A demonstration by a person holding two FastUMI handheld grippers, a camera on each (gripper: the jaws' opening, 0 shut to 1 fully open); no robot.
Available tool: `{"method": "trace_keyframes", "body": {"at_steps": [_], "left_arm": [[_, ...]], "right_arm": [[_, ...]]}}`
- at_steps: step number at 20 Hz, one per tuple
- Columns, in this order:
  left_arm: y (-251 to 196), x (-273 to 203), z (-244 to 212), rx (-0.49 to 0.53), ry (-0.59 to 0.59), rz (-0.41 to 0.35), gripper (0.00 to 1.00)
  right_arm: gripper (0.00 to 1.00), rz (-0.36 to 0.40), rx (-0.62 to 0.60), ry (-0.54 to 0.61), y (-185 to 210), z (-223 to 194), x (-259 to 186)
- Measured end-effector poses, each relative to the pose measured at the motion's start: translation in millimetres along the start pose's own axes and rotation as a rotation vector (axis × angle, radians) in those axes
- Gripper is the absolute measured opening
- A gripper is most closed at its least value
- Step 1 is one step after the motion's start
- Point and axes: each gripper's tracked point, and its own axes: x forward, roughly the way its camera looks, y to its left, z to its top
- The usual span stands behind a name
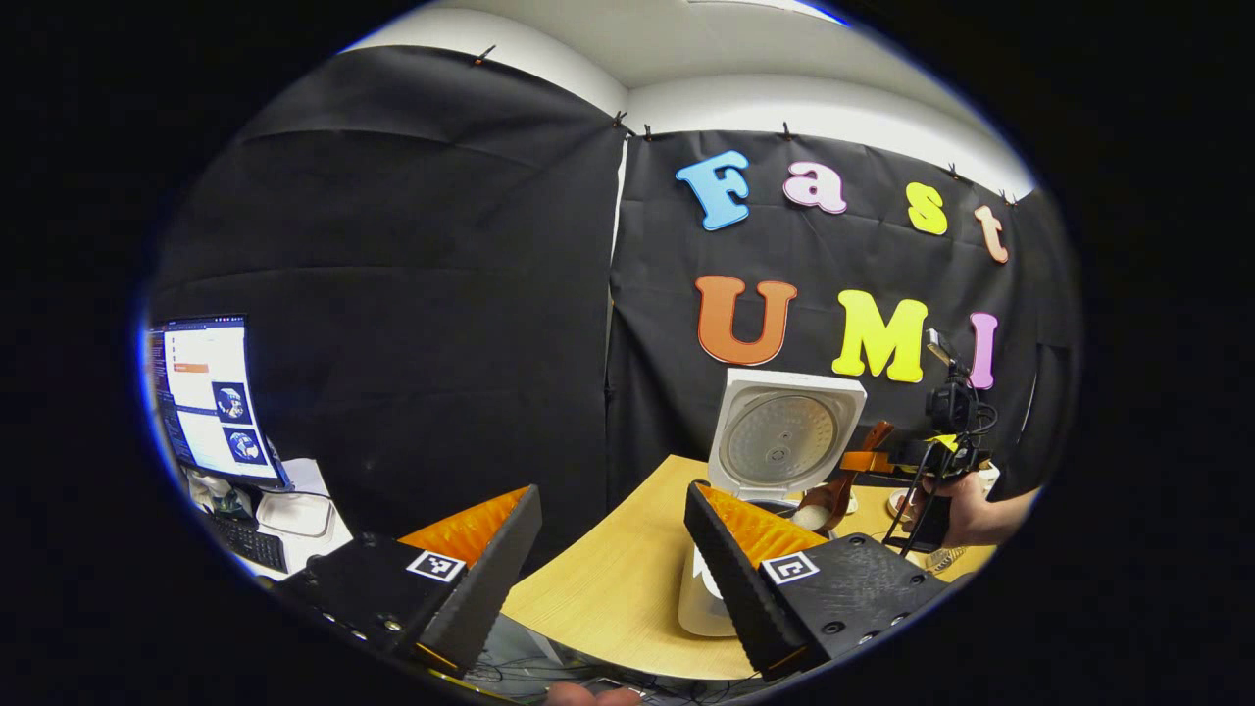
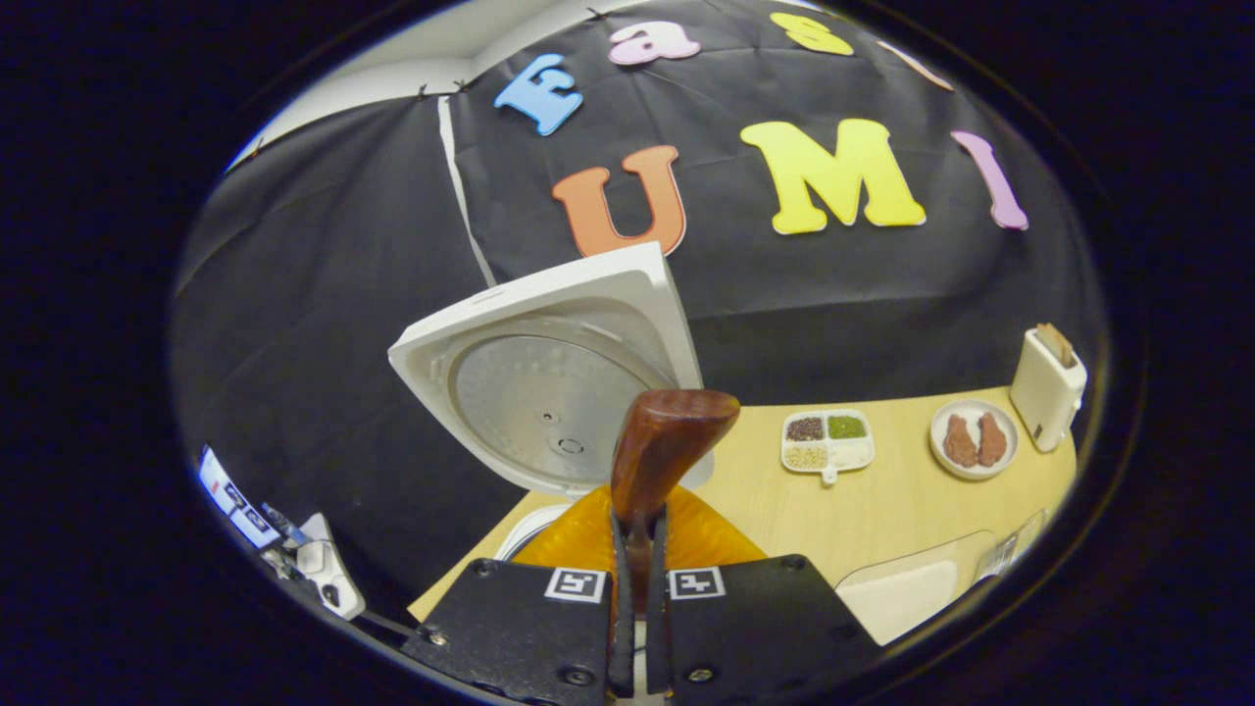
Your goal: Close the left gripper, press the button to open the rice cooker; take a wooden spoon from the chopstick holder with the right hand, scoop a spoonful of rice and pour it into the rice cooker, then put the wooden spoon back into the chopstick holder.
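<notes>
Right gripper view: right gripper (image 2: 635, 549) clamped on wooden spoon (image 2: 659, 453), handle upright before raised rice cooker (image 2: 549, 382) lid. Left gripper view: left gripper (image 1: 613, 549) spread wide, holding nothing; spoon bowl white with rice, tipped over open pot. Risk: spilling grains onto table (image 2: 882, 510) if tilted off-centre.

Even overhead light is filling the booth, casting soft shadows. Fisheye distortion is bending the edges; nearby fingers are blurring slightly.
</notes>
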Motion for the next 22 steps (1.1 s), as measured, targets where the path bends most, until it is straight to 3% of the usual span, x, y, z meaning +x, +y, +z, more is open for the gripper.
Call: {"method": "trace_keyframes", "body": {"at_steps": [6,15,18,22], "left_arm": [[-10.5,1.2,-9.6,-0.008,0.011,-0.054,0.95],[-19.8,4.3,-10.1,0.001,-0.022,-0.095,0.94],[-21.8,6.3,-14.9,-0.044,-0.017,-0.095,0.95],[-20.5,3.9,-14.5,-0.060,-0.019,-0.087,0.95]], "right_arm": [[0.10,-0.023,-0.221,0.004,15.9,7.1,-0.5],[0.10,-0.030,-0.601,-0.130,55.8,43.0,-21.6],[0.10,-0.016,-0.626,-0.143,62.6,45.9,-22.6],[0.10,-0.012,-0.569,-0.145,61.1,52.0,-28.5]]}}
